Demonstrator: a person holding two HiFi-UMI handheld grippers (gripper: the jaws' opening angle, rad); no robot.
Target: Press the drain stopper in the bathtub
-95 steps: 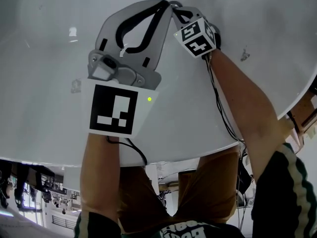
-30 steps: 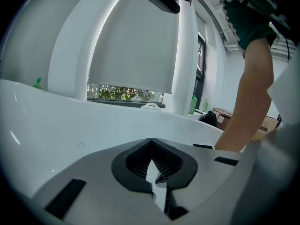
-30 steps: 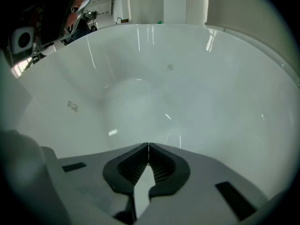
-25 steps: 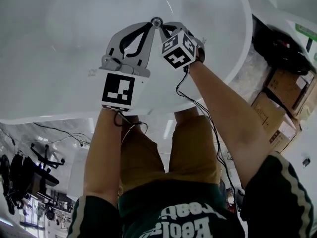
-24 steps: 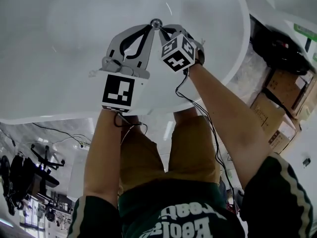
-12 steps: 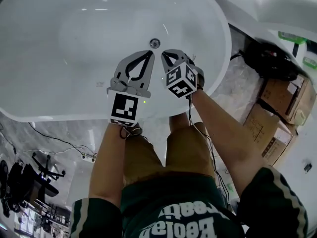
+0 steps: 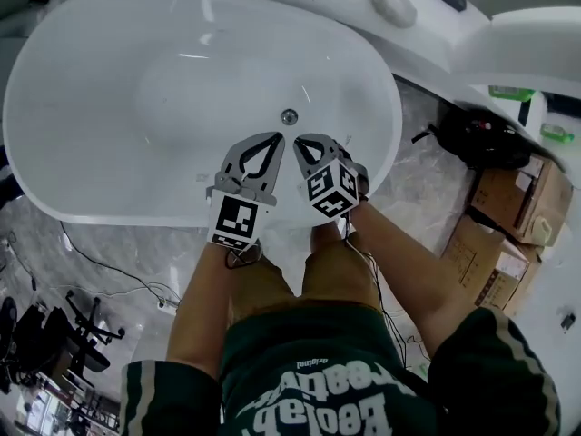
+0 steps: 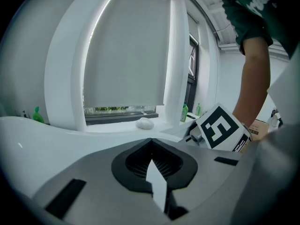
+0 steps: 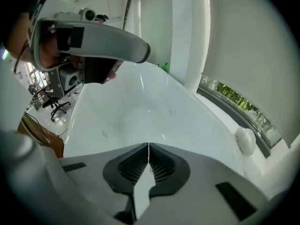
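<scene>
The white bathtub (image 7: 82, 89) fills the upper head view, and its round chrome drain stopper (image 7: 289, 115) sits on the tub floor. Both grippers hang above the tub's near side, just short of the stopper and not touching it. My left gripper (image 7: 275, 138) has its jaws pressed together with nothing in them, as the left gripper view (image 8: 151, 140) also shows. Beside it, my right gripper (image 7: 299, 141) is shut and empty too (image 9: 148, 145). The right gripper's marker cube (image 8: 220, 131) shows in the left gripper view. The left gripper's body (image 9: 93, 36) crosses the top of the right gripper view.
Cardboard boxes (image 7: 508, 234) and a black bag (image 7: 472, 139) lie on the floor to the right. Another white fixture (image 7: 536, 44) stands at upper right. Cables (image 7: 100, 262) and an office chair (image 7: 86, 321) are at lower left. A green bottle (image 8: 184, 112) stands on the window ledge.
Both shut grippers have drawn back from the drain stopper, which sat between their tips a second ago. The head view has pulled away, so the whole tub now shows.
</scene>
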